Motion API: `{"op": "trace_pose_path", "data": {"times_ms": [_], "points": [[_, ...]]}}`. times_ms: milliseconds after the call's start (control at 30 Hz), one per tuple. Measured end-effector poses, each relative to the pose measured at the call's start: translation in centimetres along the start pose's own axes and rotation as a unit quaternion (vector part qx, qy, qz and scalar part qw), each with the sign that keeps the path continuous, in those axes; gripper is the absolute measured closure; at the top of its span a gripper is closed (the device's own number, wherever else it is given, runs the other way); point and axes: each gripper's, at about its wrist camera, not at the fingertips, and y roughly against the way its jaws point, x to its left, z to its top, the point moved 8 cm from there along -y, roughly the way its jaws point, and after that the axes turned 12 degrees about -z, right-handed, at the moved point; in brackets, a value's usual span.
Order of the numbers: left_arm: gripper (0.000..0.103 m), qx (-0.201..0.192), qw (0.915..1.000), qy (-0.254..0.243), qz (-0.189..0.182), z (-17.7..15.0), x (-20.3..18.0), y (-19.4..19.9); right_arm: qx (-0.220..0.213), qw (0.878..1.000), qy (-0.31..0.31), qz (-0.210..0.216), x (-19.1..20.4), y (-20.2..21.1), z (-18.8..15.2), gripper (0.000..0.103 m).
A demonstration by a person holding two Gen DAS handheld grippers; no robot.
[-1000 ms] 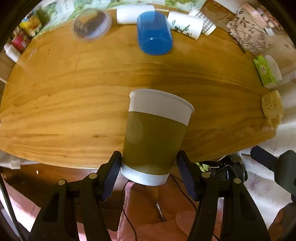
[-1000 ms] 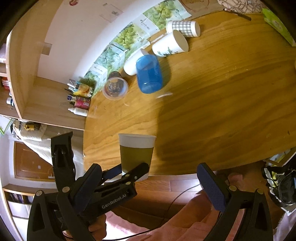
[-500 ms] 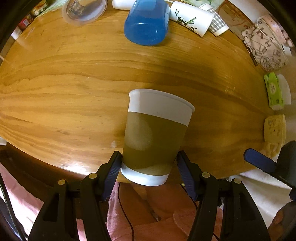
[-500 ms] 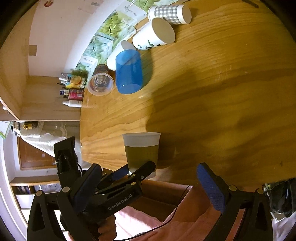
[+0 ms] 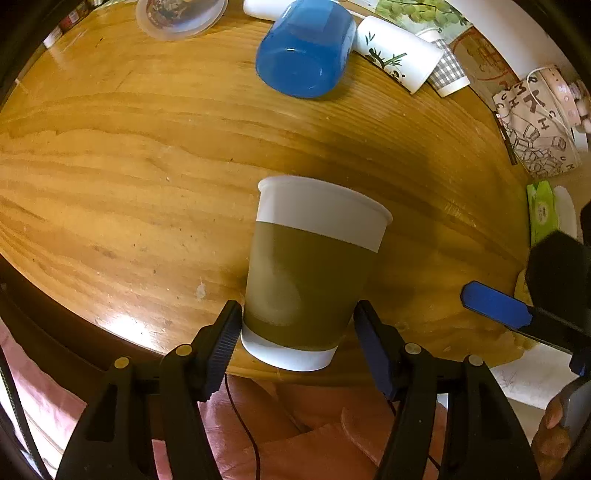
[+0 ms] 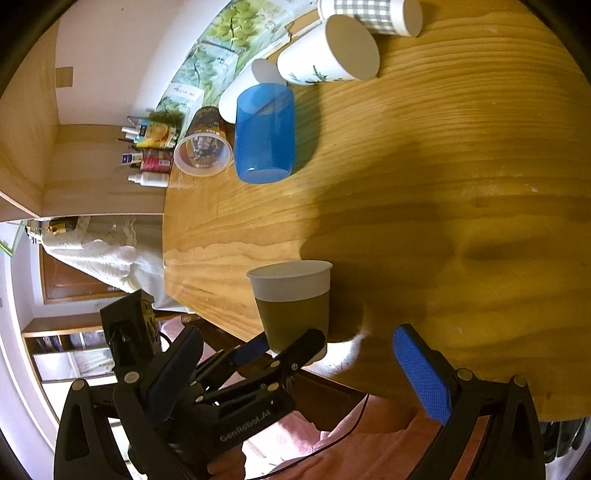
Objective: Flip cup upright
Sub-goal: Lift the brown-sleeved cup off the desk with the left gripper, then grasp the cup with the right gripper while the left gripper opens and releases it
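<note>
An olive paper cup (image 5: 308, 273) with white rim and base stands mouth-up, held near its base between the pads of my left gripper (image 5: 297, 341), just over the near edge of the wooden table (image 5: 110, 184). It also shows in the right wrist view (image 6: 293, 306), with the left gripper (image 6: 284, 345) around its base. My right gripper (image 6: 295, 373) is open and empty, to the right of the cup; one blue pad (image 5: 491, 304) shows in the left wrist view.
A blue plastic cup (image 5: 304, 61) lies on its side at the back of the table. A clear plastic cup (image 5: 181, 16), a panda-print paper cup (image 5: 399, 57) and a checked cup (image 5: 448, 72) lie beside it. A printed bag (image 5: 535, 125) and a green packet (image 5: 541, 214) sit at right.
My left gripper has carried the cup forward over the table's near edge. The right gripper has moved along with it and stays open.
</note>
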Motion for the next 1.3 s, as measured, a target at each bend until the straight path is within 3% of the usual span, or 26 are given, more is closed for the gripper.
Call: {"op": "trace_pose_path", "data": {"times_ms": [233, 500, 667, 933, 1167, 1300], "points": [[0.022, -0.012, 0.9999, 0.005, -0.009, -0.5, 0.0, 0.5, 0.027, 1.000, 0.000, 0.011, 0.3, -1.2, 0.5, 0.000], [0.022, -0.020, 0.9997, -0.002, -0.013, -1.4, 0.5, 1.6, 0.053, 0.998, -0.015, 0.024, 0.6, -2.5, 0.6, 0.000], [0.022, -0.046, 0.9988, -0.013, -0.005, -1.6, 0.8, 2.9, 0.062, 0.997, -0.026, 0.026, 0.9, -3.3, 0.6, 0.000], [0.022, -0.105, 0.9926, -0.056, 0.023, -2.1, 1.7, 5.9, 0.047, 0.999, -0.014, -0.001, 1.9, -4.5, 0.8, 0.005], [0.022, -0.165, 0.9815, -0.094, 0.026, -2.6, 2.3, 9.0, 0.018, 0.999, 0.012, -0.047, 2.7, -5.6, 1.0, 0.005], [0.022, -0.172, 0.9781, -0.111, 0.036, -2.7, 3.0, 9.5, 0.001, 0.997, 0.022, -0.069, 3.0, -6.2, 1.1, 0.007]]}}
